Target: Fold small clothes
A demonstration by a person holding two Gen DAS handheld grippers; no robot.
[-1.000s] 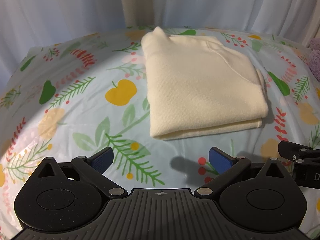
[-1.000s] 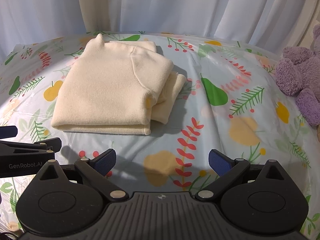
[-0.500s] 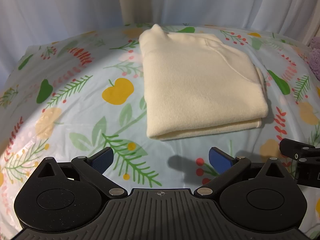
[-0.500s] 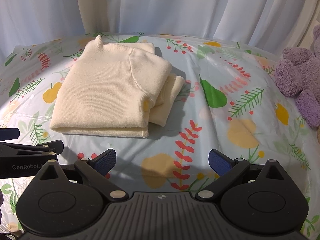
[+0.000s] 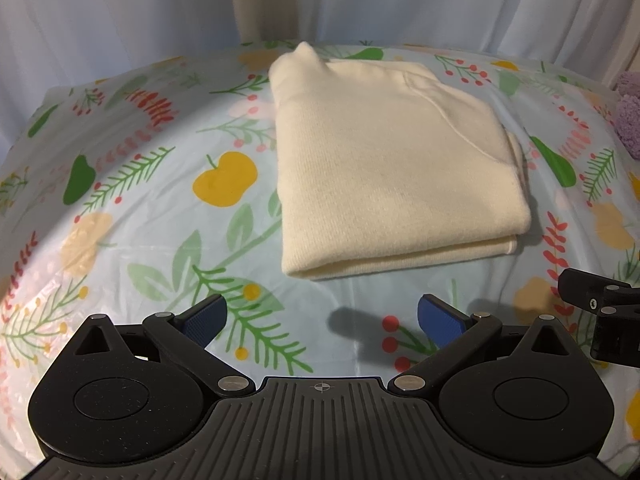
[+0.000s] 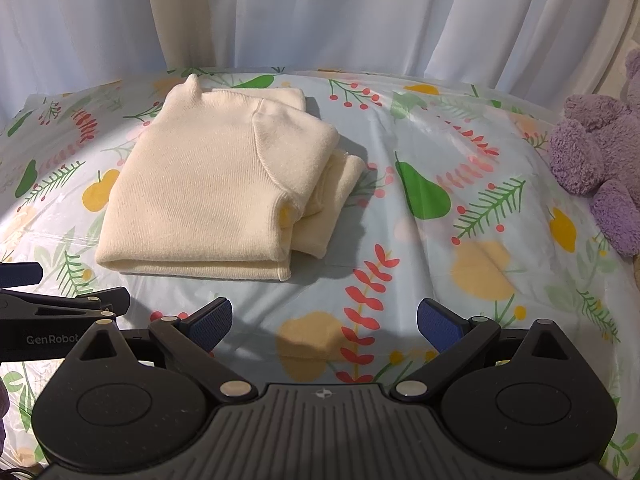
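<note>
Sweater (image 5: 396,168) lies folded mid-counter (image 5: 120,208), w/ both grippers just short of its near edge. Left gripper (image 5: 320,316) and right gripper (image 6: 324,318) both w/ jaws apart, empty. Risk: sleeve layers poking out on the right could slip loose if one gripper snags the top layer only.

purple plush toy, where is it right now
The purple plush toy sits at the right edge of the right wrist view, on the floral tablecloth, right of the folded cream sweater.

Floral fruit-print tablecloth (image 6: 460,240); purple plush toy (image 6: 600,152) at right edge; white curtain (image 6: 360,12) behind.
</note>
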